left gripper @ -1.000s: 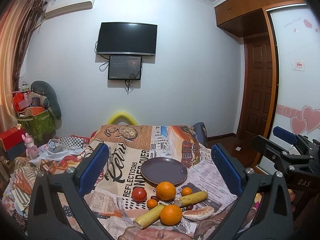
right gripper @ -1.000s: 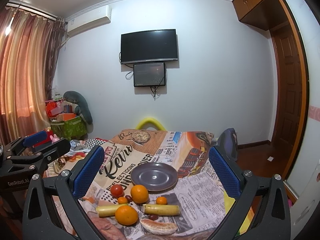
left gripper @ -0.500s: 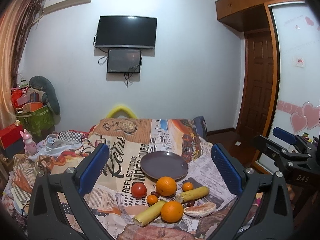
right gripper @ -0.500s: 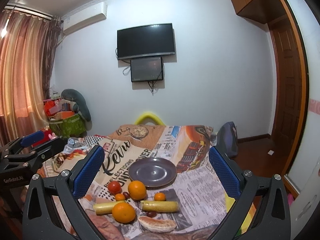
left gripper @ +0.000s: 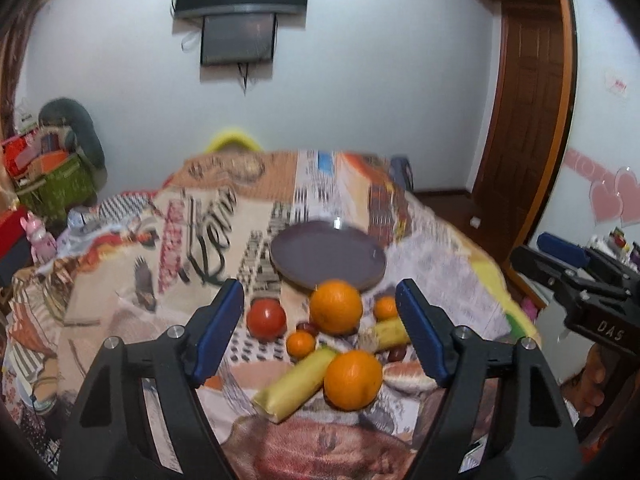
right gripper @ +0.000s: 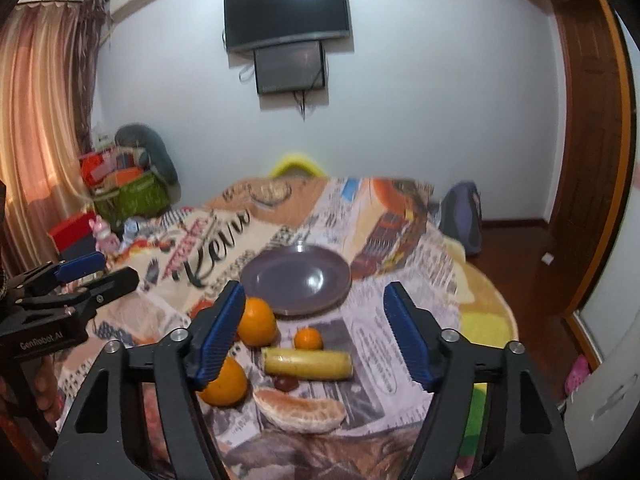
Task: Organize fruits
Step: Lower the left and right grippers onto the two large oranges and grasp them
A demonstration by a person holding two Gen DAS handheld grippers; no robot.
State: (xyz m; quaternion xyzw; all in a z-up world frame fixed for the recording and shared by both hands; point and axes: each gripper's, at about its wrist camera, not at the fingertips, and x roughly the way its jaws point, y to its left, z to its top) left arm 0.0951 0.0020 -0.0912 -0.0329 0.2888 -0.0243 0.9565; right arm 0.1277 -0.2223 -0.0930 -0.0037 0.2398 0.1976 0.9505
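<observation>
A purple plate [left gripper: 328, 256] [right gripper: 298, 280] sits mid-table on a printed cloth. In front of it lie a red tomato [left gripper: 266, 319], two large oranges [left gripper: 336, 306] [left gripper: 353, 374], two small oranges [left gripper: 301, 343] [left gripper: 386, 307], two yellow banana-like pieces [left gripper: 294, 382] [right gripper: 307, 363], dark small fruits [right gripper: 285, 383] and a peeled citrus piece [right gripper: 299, 409]. My left gripper [left gripper: 322, 328] is open, above the fruit cluster. My right gripper [right gripper: 314, 330] is open, above the banana piece and small orange [right gripper: 308, 339]. Both are empty.
The table's printed cloth [left gripper: 192, 240] drapes over its edges. A yellow chair back [right gripper: 296, 162] stands behind the table. Boxes and a green bag [right gripper: 128, 196] clutter the left. A wooden door [left gripper: 524, 120] is at the right. A dark bag [right gripper: 462, 216] sits beside the table.
Both grippers have moved forward and tilted down toward the fruit; the fruit and plate now look larger and sit between the fingers. Nothing has been grasped.
</observation>
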